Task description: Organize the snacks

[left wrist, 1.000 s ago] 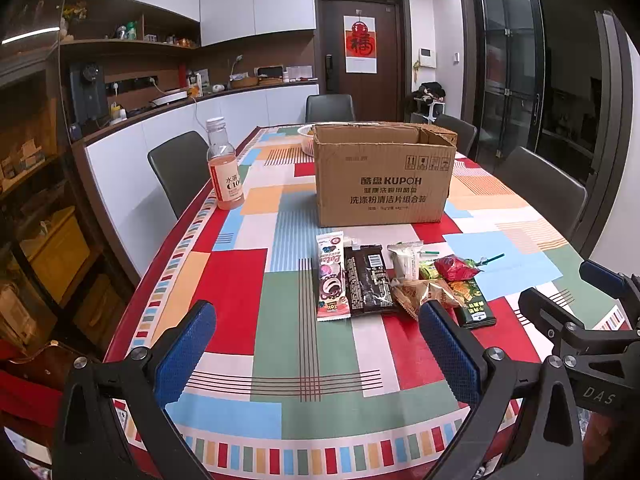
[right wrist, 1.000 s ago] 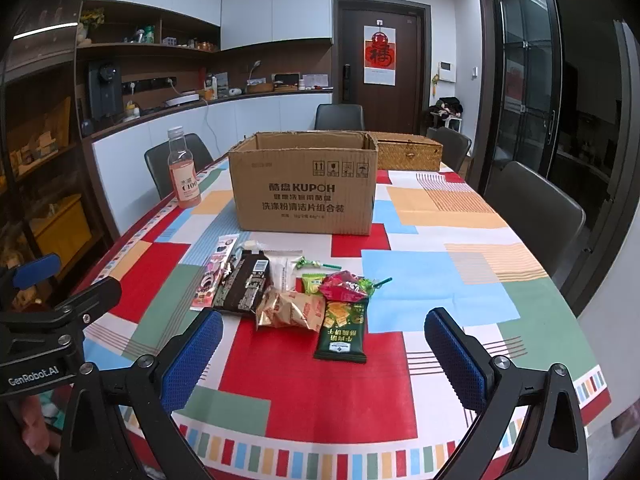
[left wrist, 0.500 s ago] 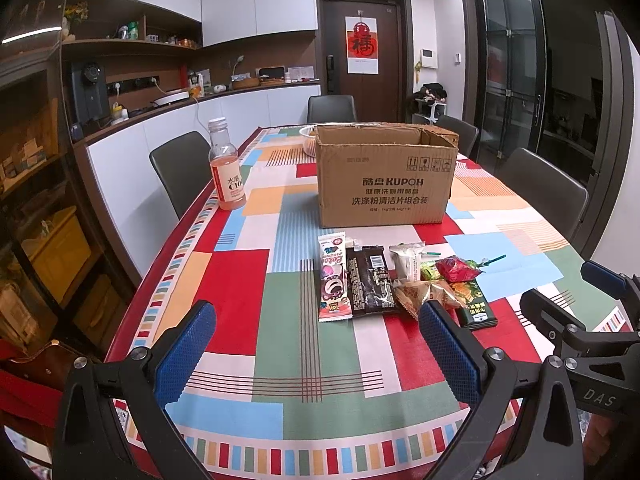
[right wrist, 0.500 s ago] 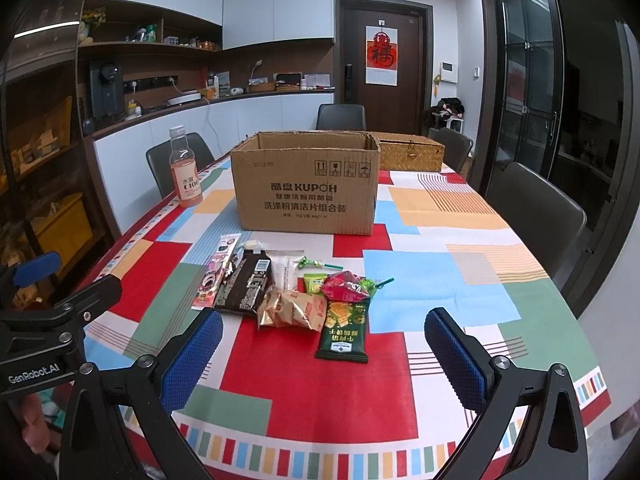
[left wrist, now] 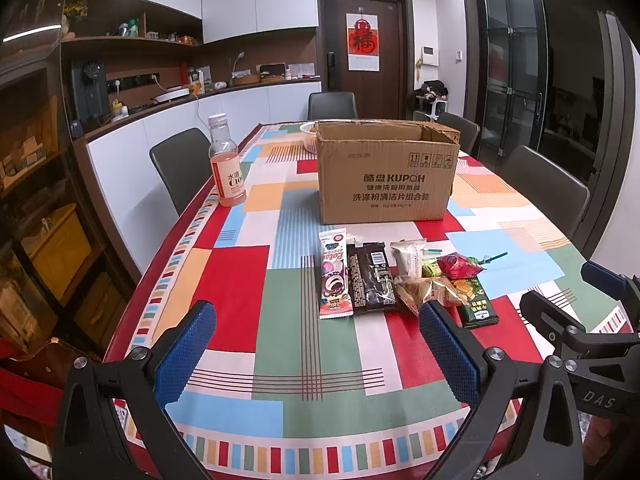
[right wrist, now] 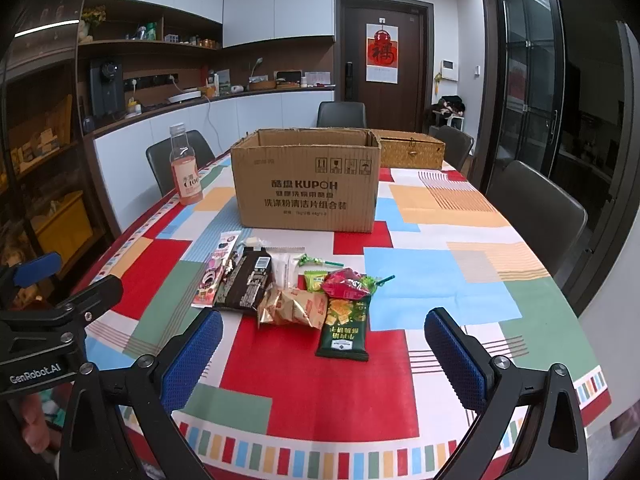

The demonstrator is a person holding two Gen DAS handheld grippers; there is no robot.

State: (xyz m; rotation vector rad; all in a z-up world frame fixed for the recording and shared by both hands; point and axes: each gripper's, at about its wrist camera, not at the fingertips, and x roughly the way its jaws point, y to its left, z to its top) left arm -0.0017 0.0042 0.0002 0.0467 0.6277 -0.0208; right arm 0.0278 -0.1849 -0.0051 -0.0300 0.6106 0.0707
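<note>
Several snack packets lie in a cluster on the colourful tablecloth: a pink packet (left wrist: pixel 334 278) (right wrist: pixel 214 274), a dark brown packet (left wrist: pixel 370 278) (right wrist: pixel 248 280), a gold packet (left wrist: pixel 430 292) (right wrist: pixel 294 308), a dark green packet (left wrist: pixel 476 306) (right wrist: pixel 346 330), a red packet (left wrist: pixel 458 266) (right wrist: pixel 346 282) and a white packet (left wrist: pixel 408 254). An open cardboard box (left wrist: pixel 384 174) (right wrist: pixel 306 182) stands behind them. My left gripper (left wrist: pixel 316 352) is open and empty, short of the snacks. My right gripper (right wrist: pixel 324 360) is open and empty, its fingers on either side of the green packet's near end.
A pink drink bottle (left wrist: pixel 227 164) (right wrist: pixel 185 168) stands at the left table edge. A wicker basket (right wrist: pixel 412 148) sits behind the box. Dark chairs (left wrist: pixel 180 168) (right wrist: pixel 536 216) surround the table (left wrist: pixel 240 412). The other gripper shows at each view's edge (left wrist: pixel 580 320) (right wrist: pixel 52 312).
Both views have shifted very slightly; the snacks and box have not moved and both grippers stay open.
</note>
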